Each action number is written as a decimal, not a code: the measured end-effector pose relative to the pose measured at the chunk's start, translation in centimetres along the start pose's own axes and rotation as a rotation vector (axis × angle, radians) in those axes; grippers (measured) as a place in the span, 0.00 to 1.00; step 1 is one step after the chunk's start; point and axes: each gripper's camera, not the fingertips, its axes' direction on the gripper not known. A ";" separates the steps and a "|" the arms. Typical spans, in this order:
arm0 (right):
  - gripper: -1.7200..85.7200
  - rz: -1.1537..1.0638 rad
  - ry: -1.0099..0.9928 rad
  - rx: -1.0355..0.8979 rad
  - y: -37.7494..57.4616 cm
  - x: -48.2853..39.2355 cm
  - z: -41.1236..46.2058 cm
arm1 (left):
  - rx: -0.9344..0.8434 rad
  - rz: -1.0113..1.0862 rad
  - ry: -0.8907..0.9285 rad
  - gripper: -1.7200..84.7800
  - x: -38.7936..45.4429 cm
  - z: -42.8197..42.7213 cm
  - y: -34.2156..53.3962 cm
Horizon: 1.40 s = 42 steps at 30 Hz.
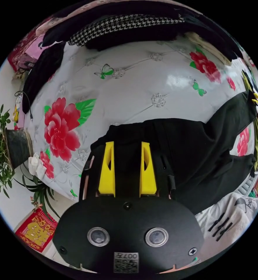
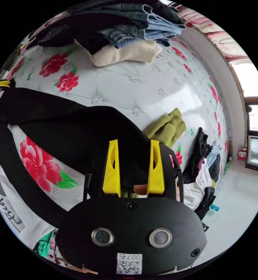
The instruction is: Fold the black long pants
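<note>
the black long pants (image 1: 175, 145) lie spread flat on a white mattress (image 1: 134, 84) printed with red flowers, and their long axis runs sideways between the two claws. in the left gripper view the left claw (image 1: 126, 168) sits over one end of the garment, which looks like the waistband; the two legs stretch away to the right of that view and split apart. its yellow jaws stand a moderate gap apart with black cloth showing between them, but i cannot tell whether they press on it or only hover above.

going right, in the right gripper view the right claw (image 2: 133, 167) sits over a broad part of the same pants (image 2: 61, 122), and the legs run off to the left of that view toward a small bit of yellow at the far edge, probably the other claw. these jaws are likewise parted, black fabric between them, grip unclear. an olive green garment (image 2: 166, 127) lies just beside the pants, and folded clothes (image 2: 129, 43) are stacked further back.

each claw seems nearest its own end, so a fold would likely bring one end along the long axis toward the other.
</note>
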 end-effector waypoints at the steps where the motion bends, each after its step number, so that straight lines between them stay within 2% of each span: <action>1: 0.09 -0.010 -0.002 -0.036 -0.4 -0.2 1.0 | -0.019 -0.005 -0.005 0.11 -0.2 0.0 -0.2; 3: 0.06 -0.024 0.033 -0.194 -1.1 -1.1 4.8 | 0.009 0.026 -0.038 0.06 -0.2 -0.3 0.3; 7: 0.03 -0.005 0.049 -0.091 0.0 -1.1 2.7 | 0.127 -0.061 0.085 0.02 -2.6 -1.6 3.1; 10: 0.02 0.125 0.084 0.163 4.3 1.2 -4.4 | 0.320 -0.131 0.179 0.01 -4.5 -4.8 7.8; 12: 0.02 0.197 0.106 0.397 10.3 1.3 -10.7 | 0.443 -0.165 0.227 0.01 -5.2 -7.0 11.4; 13: 0.02 0.202 0.135 0.440 11.9 0.8 -12.0 | 0.523 -0.183 0.231 0.01 -5.3 -8.2 14.1; 15: 0.03 0.237 0.249 0.529 17.9 -2.0 -15.1 | 0.605 -0.210 0.204 0.02 -5.2 -9.1 17.7; 16: 0.03 0.258 0.245 0.532 19.2 -2.5 -15.3 | 0.620 -0.228 0.191 0.03 -5.1 -8.7 19.4; 19: 0.05 0.338 0.070 0.404 23.6 -4.2 -11.7 | 0.545 -0.253 0.237 0.08 -5.2 -5.6 20.7; 21: 0.07 0.386 -0.041 0.147 24.8 -5.5 -6.1 | 0.488 -0.262 0.297 0.10 -5.5 -4.0 20.6; 23: 0.07 0.366 -0.074 0.007 25.2 -6.7 -3.4 | 0.493 -0.272 0.317 0.11 -5.6 -3.5 20.7; 25: 0.08 0.349 -0.045 -0.008 25.7 -7.5 -3.1 | 0.491 -0.232 0.305 0.12 -5.2 -3.7 20.3; 28: 0.09 0.342 -0.001 0.073 25.6 -7.0 -4.9 | 0.444 -0.148 0.208 0.13 -4.2 -4.0 19.0; 31: 0.10 0.300 -0.093 0.124 23.6 -5.2 -5.6 | 0.421 -0.126 0.068 0.12 -3.8 -5.0 17.9; 34: 0.10 0.222 -0.129 0.082 19.9 -3.8 -4.2 | 0.484 -0.152 -0.020 0.11 -4.6 -7.0 17.5; 37: 0.11 0.150 -0.116 0.036 16.0 -2.5 -2.0 | 0.488 -0.061 0.045 0.13 -4.8 -7.4 15.1; 42: 0.10 -0.010 -0.113 -0.146 9.6 -0.7 3.1 | 0.307 0.121 0.089 0.16 -3.7 -3.6 7.4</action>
